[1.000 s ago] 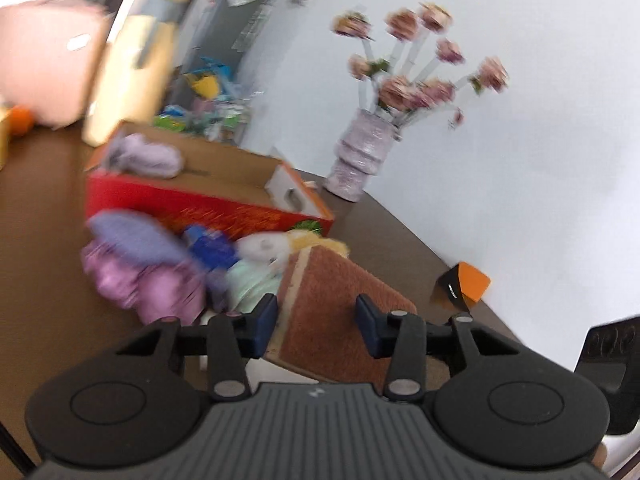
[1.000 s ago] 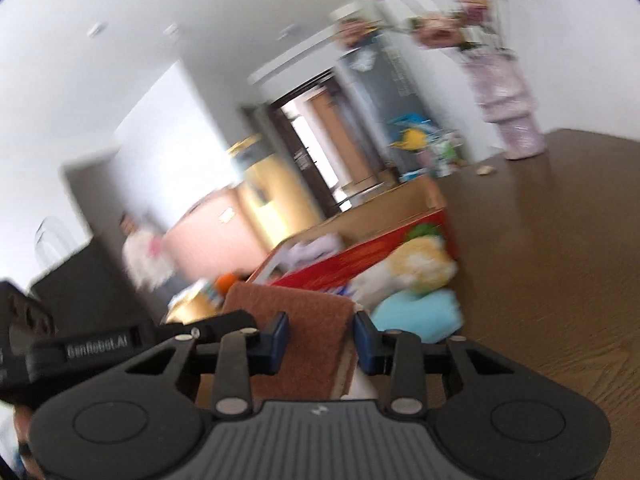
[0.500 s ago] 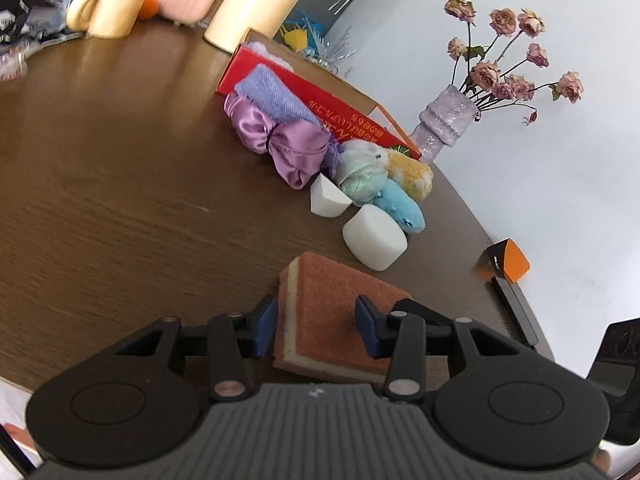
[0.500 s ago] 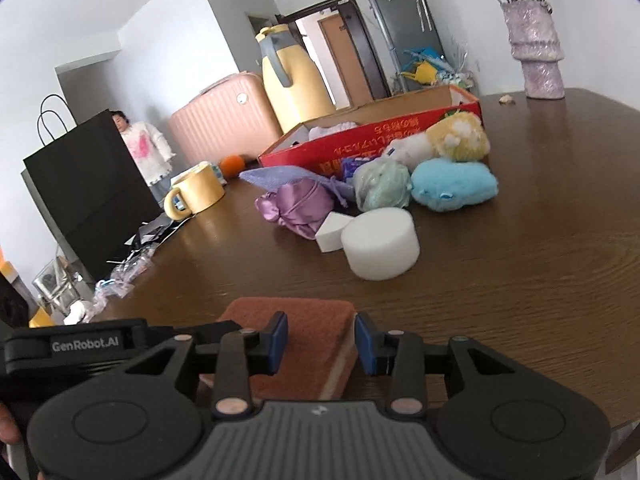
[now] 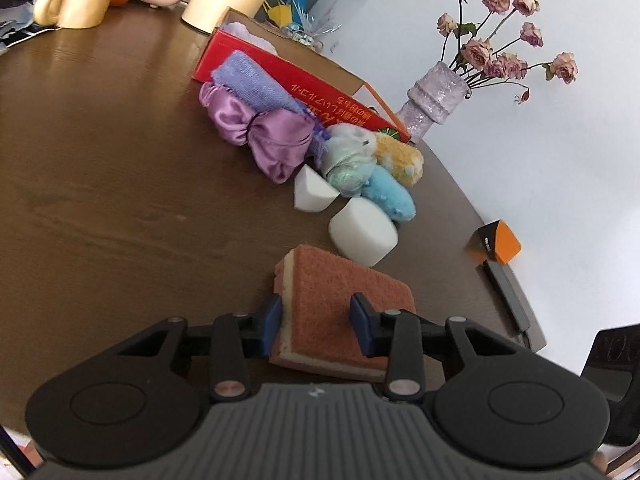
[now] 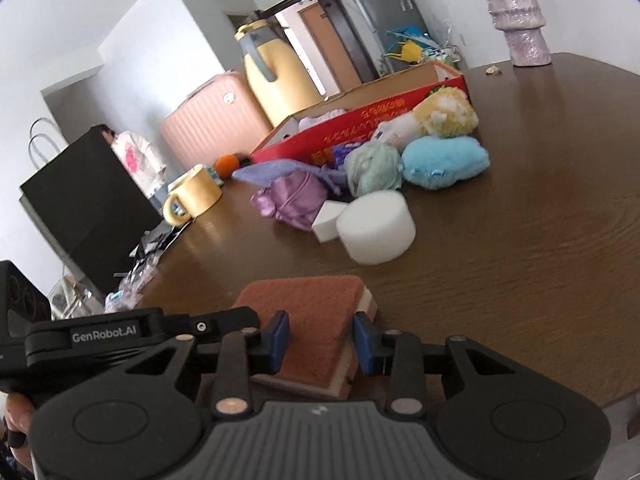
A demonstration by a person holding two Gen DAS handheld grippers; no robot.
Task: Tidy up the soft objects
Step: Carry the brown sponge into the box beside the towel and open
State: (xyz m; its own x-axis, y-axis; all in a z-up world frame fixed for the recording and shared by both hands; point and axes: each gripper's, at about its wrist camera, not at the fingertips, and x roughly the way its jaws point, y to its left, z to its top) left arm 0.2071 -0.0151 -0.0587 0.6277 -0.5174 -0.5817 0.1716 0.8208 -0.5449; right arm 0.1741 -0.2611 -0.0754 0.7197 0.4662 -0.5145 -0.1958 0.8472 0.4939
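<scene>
The sponge (image 5: 340, 304) lies on the table (image 5: 120, 200), just this side of the white foam cylinder (image 5: 363, 232). Both the left gripper (image 5: 318, 326) and the right gripper (image 6: 320, 340) are closing on it; their pads seem to touch its sides, though pressure is unclear.

Setting was a home living/dining room. Dark wooden table (image 6: 520, 240) carried a vase of dried roses (image 5: 434, 96); behind the table stood a pink suitcase (image 6: 212, 120), refrigerator (image 6: 380, 20) and doorway (image 6: 316, 40).
</scene>
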